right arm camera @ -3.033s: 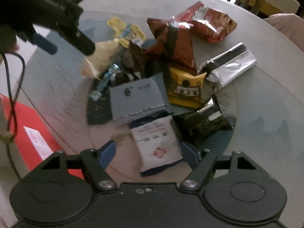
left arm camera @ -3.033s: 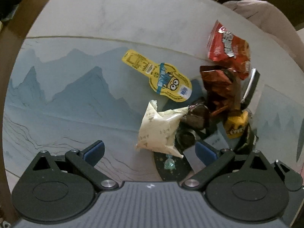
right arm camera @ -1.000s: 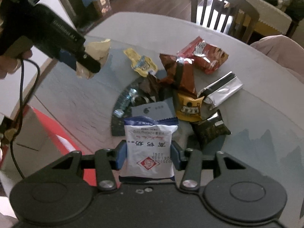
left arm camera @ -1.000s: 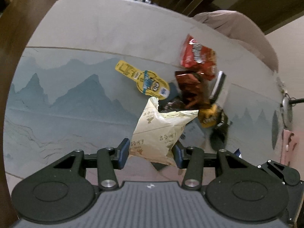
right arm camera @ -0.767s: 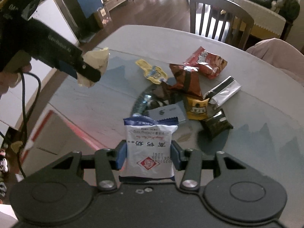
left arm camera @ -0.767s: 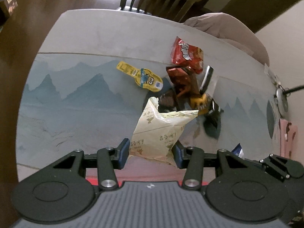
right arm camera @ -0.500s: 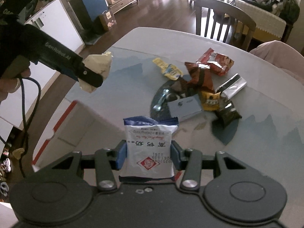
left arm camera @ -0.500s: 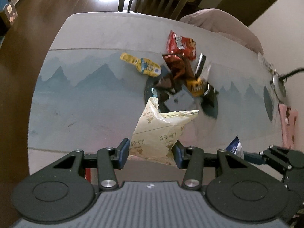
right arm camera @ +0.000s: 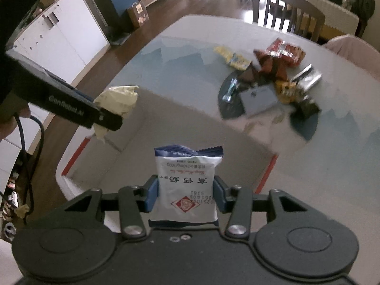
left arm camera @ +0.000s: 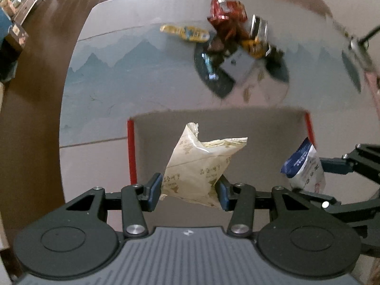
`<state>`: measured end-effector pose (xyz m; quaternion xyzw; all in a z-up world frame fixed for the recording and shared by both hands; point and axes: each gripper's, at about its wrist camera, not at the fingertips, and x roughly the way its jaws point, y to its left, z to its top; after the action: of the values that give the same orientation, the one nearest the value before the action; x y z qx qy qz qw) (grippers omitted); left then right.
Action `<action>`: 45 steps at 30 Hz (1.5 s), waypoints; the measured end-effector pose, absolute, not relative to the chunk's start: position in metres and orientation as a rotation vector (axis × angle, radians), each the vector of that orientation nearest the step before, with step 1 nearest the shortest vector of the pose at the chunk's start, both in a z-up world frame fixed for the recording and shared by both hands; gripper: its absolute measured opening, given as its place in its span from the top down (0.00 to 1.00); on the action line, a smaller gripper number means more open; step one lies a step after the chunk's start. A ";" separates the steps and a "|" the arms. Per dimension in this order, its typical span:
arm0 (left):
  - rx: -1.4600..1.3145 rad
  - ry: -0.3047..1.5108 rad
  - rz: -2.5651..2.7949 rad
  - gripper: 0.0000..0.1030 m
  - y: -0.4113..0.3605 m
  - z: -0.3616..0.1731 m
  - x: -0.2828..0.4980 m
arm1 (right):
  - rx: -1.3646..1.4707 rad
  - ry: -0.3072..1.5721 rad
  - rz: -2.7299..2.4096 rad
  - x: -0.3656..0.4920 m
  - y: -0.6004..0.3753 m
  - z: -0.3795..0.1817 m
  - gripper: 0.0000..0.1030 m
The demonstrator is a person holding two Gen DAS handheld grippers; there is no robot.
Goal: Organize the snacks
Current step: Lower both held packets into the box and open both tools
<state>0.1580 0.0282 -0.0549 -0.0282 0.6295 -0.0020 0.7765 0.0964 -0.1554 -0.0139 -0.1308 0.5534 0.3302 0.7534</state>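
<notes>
The left gripper (left arm camera: 188, 188) pinches a cream snack bag (left arm camera: 201, 166); the right gripper (right arm camera: 186, 193) pinches a white-and-blue milk packet (right arm camera: 187, 187), both above a red-edged box (left arm camera: 261, 128).

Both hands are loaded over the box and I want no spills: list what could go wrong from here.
1. The cream packet hangs tilted, pinched low in the left gripper; it may slip out early.
2. The white-and-blue packet in the right gripper sits near the red-edged box wall in the left wrist view; released there, it could land outside.
3. The two grippers are close together and could collide.
</notes>
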 end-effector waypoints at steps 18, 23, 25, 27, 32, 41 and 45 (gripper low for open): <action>0.033 1.480 -0.022 0.54 -0.004 -0.143 0.127 | -0.389 1.273 0.612 0.057 -0.127 -0.086 0.55; 0.040 1.505 -0.001 0.54 -0.005 -0.158 0.126 | -0.417 1.292 0.592 0.056 -0.122 -0.101 0.55; 0.044 1.512 0.006 0.54 -0.005 -0.161 0.126 | -0.429 1.299 0.586 0.054 -0.121 -0.106 0.55; 0.044 1.506 0.008 0.54 -0.005 -0.161 0.126 | -0.437 1.306 0.581 0.055 -0.119 -0.110 0.55; 0.043 1.502 0.011 0.53 -0.006 -0.160 0.126 | -0.437 1.322 0.580 0.054 -0.118 -0.114 0.54; 0.013 1.469 0.001 0.36 -0.004 -0.157 0.121 | -0.386 1.315 0.579 0.056 -0.123 -0.108 0.47; -0.022 1.449 -0.020 0.34 -0.003 -0.149 0.117 | -0.348 1.294 0.583 0.055 -0.129 -0.099 0.44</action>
<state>0.1169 -0.0028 -0.1492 -0.0101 0.6628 -0.0090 0.7487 0.0549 -0.1290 -0.0987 -0.1590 0.5909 0.2665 0.7447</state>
